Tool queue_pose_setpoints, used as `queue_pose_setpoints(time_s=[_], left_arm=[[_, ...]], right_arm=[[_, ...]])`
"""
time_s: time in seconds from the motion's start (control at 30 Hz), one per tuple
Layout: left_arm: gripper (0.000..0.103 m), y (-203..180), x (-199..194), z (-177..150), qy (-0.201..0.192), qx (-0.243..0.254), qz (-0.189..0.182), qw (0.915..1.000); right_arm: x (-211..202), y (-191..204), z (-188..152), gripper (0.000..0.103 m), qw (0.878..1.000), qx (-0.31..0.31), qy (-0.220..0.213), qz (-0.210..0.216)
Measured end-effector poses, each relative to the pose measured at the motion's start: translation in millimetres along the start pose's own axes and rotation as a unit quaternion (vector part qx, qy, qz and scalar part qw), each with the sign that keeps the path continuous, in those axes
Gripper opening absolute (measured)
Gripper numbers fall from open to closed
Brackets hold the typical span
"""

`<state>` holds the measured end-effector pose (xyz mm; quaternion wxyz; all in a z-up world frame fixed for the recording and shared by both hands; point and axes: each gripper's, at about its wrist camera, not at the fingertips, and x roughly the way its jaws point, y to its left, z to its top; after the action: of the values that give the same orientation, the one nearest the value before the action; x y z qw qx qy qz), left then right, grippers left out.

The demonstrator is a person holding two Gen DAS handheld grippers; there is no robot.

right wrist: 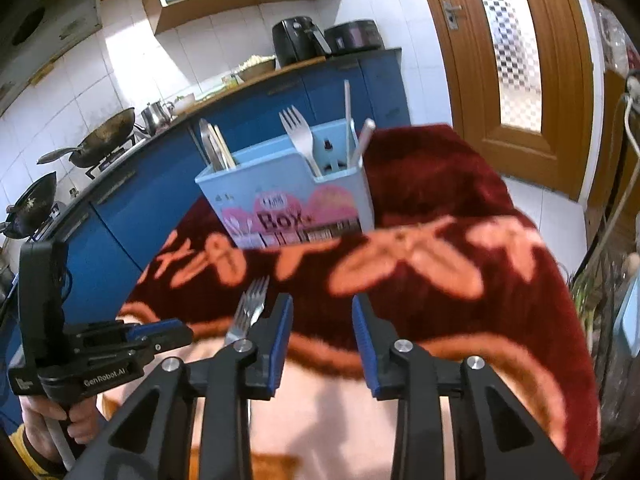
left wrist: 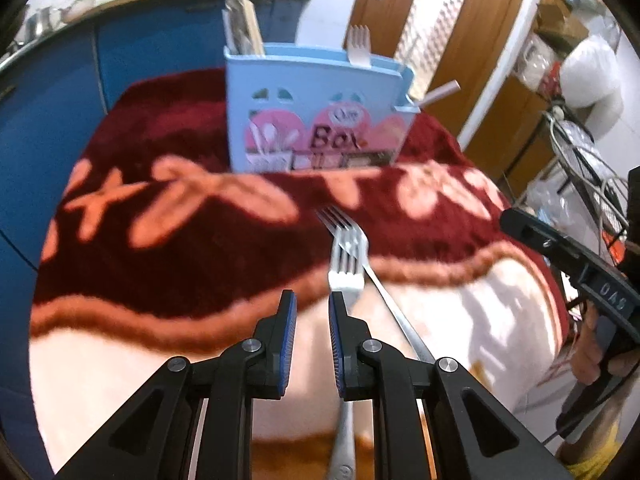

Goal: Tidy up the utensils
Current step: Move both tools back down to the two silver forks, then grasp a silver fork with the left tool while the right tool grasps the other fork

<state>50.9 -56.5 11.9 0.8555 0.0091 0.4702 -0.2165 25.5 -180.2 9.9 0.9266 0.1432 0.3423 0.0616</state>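
Left hand-held gripper (left wrist: 312, 304): narrow gap between pads, nothing clamped; forks just to its 1 o'clock.
Right hand-held gripper (right wrist: 322, 308): open, empty.
Metal forks (left wrist: 346, 240): two, overlapping, lying on the red floral cloth (left wrist: 180, 248).
Blue utensil box (left wrist: 316, 120): upright at 12 o'clock, holding a white plastic fork (left wrist: 358, 46).

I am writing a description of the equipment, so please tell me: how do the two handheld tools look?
Both are black plastic. The left tool and right tool each have two fingers with ribbed blue pads and silver pivot screws. From the right wrist view, the left one has a pistol handle, white "GenRobot.AI" lettering and an upright black block. A yellow cuff shows at its hand.
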Motion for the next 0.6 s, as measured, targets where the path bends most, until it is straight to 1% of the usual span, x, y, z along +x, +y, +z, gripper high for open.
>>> queue_pose_setpoints(time_s=[0.17, 0.3, 0.4, 0.43, 0.5, 0.6], left_arm=[[0.016, -12.4, 10.0, -2.5, 0.038, 0.019, -0.010, 0.9991], [0.016, -19.2, 17.5, -2.0, 0.064, 0.027, -0.015, 0.9975], [0.016, -19.5, 27.6, -0.9, 0.096, 0.020, -0.024, 0.9949], [0.016, -20.0, 32.7, -0.7, 0.113, 0.021, -0.028, 0.9930], [0.016, -21.9, 34.7, 1.4, 0.122, 0.029, -0.027, 0.9917], [0.016, -18.4, 40.3, 7.8, 0.154, 0.021, -0.037, 0.9871]], right_arm=[[0.4, -11.0, -11.2, 0.035, 1.000, 0.011, 0.009, 0.002], [-1.1, -21.4, -15.7, 0.038, 1.000, 0.025, 0.010, 0.005], [-2.2, -27.7, -18.7, 0.038, 0.999, 0.031, 0.011, 0.005], [-2.8, -29.9, -19.5, 0.039, 0.999, 0.033, 0.011, 0.005], [-3.5, -33.9, -20.8, 0.039, 0.999, 0.037, 0.010, 0.005], [-4.2, -38.5, -22.4, 0.039, 0.999, 0.043, 0.010, 0.006]])
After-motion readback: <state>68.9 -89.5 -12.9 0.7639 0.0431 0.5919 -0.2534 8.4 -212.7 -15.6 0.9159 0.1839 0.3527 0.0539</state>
